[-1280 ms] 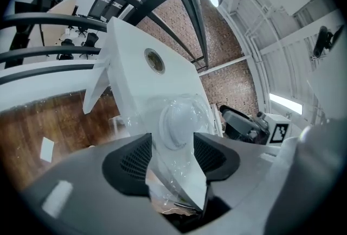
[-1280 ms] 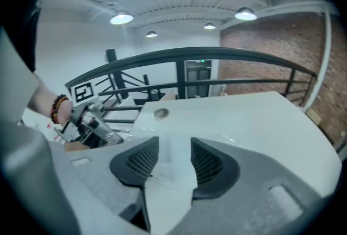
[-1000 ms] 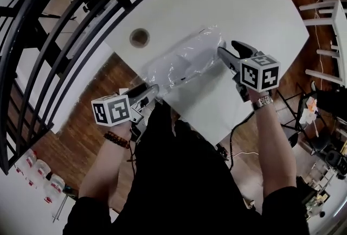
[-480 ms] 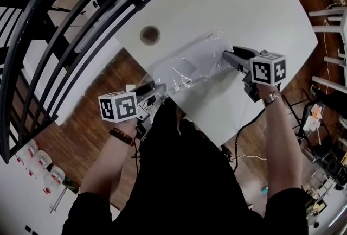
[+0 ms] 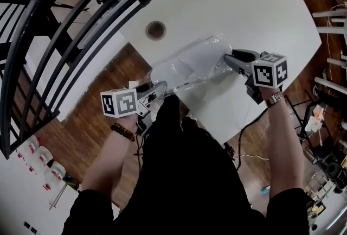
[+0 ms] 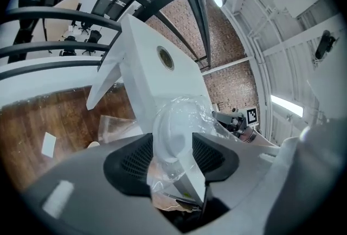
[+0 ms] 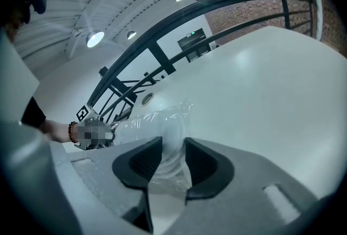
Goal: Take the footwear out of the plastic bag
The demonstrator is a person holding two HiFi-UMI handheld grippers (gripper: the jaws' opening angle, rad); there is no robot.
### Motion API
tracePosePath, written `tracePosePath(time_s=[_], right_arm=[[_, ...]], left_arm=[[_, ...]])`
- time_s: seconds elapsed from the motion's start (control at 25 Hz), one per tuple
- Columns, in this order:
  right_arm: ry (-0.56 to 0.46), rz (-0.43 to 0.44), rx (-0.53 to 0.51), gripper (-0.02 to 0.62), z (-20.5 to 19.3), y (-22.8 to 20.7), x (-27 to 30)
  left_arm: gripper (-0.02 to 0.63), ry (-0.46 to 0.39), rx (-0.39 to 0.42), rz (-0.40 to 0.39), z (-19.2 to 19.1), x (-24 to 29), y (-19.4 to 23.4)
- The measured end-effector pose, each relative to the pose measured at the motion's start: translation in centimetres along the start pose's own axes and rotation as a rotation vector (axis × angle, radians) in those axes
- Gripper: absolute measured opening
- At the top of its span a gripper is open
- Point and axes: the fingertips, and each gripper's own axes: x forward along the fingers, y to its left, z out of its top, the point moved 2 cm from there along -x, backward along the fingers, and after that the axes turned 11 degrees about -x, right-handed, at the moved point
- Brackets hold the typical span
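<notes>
A clear plastic bag with white footwear inside lies on the white table, near its front corner. My left gripper is at the bag's near-left end. Its jaws are closing, and the bagged white footwear fills the gap between the pads. At the bag's right end my right gripper is also closing, with crumpled plastic and the white footwear pinched between its pads. The bag stretches between the two grippers.
A round cable hole sits in the table just beyond the bag. A black railing runs along the table's far-left side, over a wooden floor. White chairs stand at the right.
The right gripper's jaws have come together on the bag's right end. The bag now looks more bunched and pulled straight between the two grippers. The left gripper has barely moved.
</notes>
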Motion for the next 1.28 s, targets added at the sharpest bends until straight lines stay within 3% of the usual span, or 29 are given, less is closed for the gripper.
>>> tracePosePath(time_s=[0.2,0.44,0.76,1.28], right_arm=[[-0.002,0.004,0.012,0.118,-0.1,-0.2,0.0],[-0.022,0.003,0.057,0.096,-0.5,-0.6,-0.5],[-0.061,-0.022,0.097,0.029,-1.5,-1.4,-2.2],[-0.090,-0.103,0.127,0.003,-3.8,-2.2,-5.7]], left_arm=[[0.155,0.009,-0.019,-0.037,0.2,-0.1,0.5],[0.107,0.010,-0.038,-0.107,0.2,-0.7,-0.1],[0.087,0.017,-0.021,-0.159,-0.1,-1.0,-1.4],[0.084,0.041,0.024,-0.205,-1.4,-0.3,-4.2]])
